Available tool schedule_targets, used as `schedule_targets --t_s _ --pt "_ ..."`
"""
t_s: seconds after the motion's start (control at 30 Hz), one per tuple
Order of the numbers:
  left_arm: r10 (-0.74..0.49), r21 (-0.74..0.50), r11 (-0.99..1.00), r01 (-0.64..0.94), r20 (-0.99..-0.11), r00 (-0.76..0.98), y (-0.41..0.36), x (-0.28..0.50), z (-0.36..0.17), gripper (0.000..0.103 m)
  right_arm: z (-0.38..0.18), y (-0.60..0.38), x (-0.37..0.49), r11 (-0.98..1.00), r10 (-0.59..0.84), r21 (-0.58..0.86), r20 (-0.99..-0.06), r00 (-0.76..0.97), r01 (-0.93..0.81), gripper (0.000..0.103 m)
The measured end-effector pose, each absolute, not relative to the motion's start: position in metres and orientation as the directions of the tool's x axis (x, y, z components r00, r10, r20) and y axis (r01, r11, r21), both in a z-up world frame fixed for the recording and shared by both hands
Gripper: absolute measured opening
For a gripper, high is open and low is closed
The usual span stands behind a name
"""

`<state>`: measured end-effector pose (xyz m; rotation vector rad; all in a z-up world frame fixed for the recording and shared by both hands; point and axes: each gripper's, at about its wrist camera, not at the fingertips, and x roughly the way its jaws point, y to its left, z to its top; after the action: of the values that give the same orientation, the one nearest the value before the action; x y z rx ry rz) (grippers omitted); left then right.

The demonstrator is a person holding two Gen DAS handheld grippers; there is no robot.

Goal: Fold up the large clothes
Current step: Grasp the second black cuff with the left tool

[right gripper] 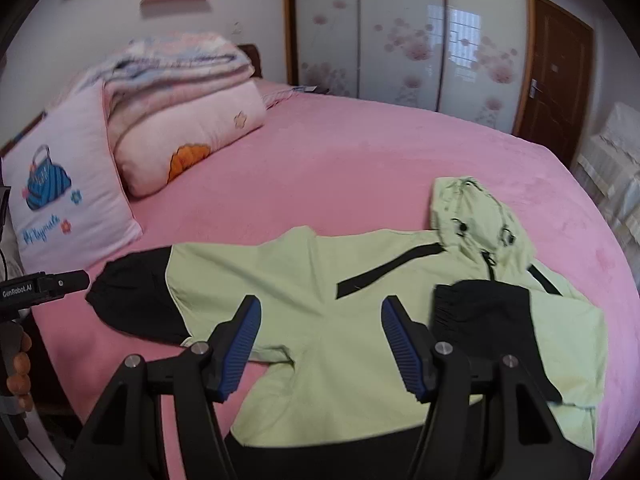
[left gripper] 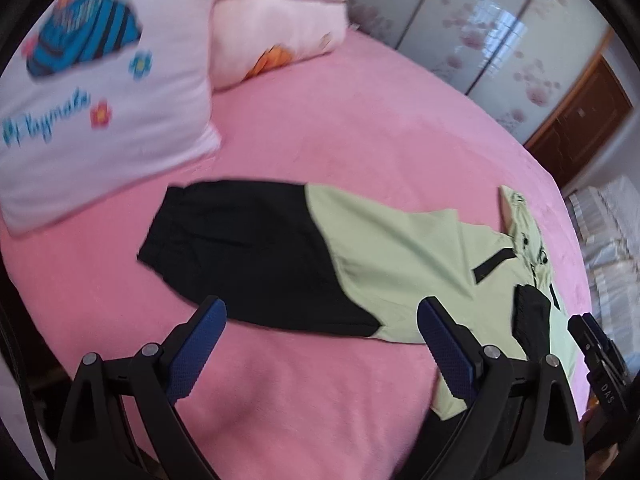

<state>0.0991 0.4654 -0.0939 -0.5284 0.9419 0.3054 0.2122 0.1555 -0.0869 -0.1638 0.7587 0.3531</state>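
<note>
A light green hooded jacket (right gripper: 328,280) with black sleeve ends lies flat on the pink bed (right gripper: 340,160). Its left sleeve (left gripper: 256,248) stretches out sideways, black at the cuff. Its right sleeve (right gripper: 480,312) is folded over the chest, and the hood (right gripper: 472,208) points away. My left gripper (left gripper: 320,312) is open and empty, just above the outstretched sleeve. My right gripper (right gripper: 320,312) is open and empty over the jacket's body. The right gripper also shows at the edge of the left wrist view (left gripper: 592,336), and the left one in the right wrist view (right gripper: 60,284).
A white pillow with a blue bag print (right gripper: 68,200) and a pink pillow (right gripper: 188,136) under folded blankets (right gripper: 172,64) lie at the bed's head. A floral wardrobe (right gripper: 408,32) and a brown door (right gripper: 560,72) stand behind the bed.
</note>
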Motion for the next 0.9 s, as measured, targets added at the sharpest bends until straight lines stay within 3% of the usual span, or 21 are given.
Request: schedule_targets --t_s 0.27,0.53,0.6,0.63,0.67,0.73,0.9 --pt "-0.061 -0.315 0.805 -0.503 -0.887 0.458 0.507 0.116 -0.172 0.093 -0.142 0.201 0.245 0.908 0.258 -0.013 -0.770 0.583 -0.420 0.063" --pt "-0.051 -0.313 0.711 -0.629 -0.916 0.398 0.541 0.124 -0.222 0.092 -0.172 0.203 0.247 0.903 0.260 0.006 -0.803 0.537 -0.429 0.063" --pt "-0.018 -0.286 0.714 -0.640 -0.920 0.392 0.540 0.127 -0.227 0.087 -0.173 0.199 0.247 0.906 0.256 0.004 -0.802 0.539 -0.424 0.063" --pt "0.017 -0.259 0.719 -0.645 -0.921 0.389 0.536 0.128 -0.227 0.072 -0.174 0.196 0.247 0.908 0.255 0.007 -0.802 0.540 -0.420 0.063" --pt "0.076 -0.205 0.733 -0.649 -0.923 0.378 0.531 0.131 -0.226 0.043 -0.174 0.193 0.248 0.909 0.255 0.009 -0.803 0.539 -0.417 0.063" --pt "0.141 -0.145 0.748 -0.648 -0.919 0.368 0.525 0.136 -0.223 0.009 -0.175 0.186 0.248 0.913 0.253 0.014 -0.804 0.539 -0.407 0.063" --pt "0.237 -0.084 0.764 -0.640 -0.886 0.398 0.498 0.141 -0.194 0.004 -0.173 0.160 0.246 0.926 0.238 0.017 -0.804 0.545 -0.378 0.063"
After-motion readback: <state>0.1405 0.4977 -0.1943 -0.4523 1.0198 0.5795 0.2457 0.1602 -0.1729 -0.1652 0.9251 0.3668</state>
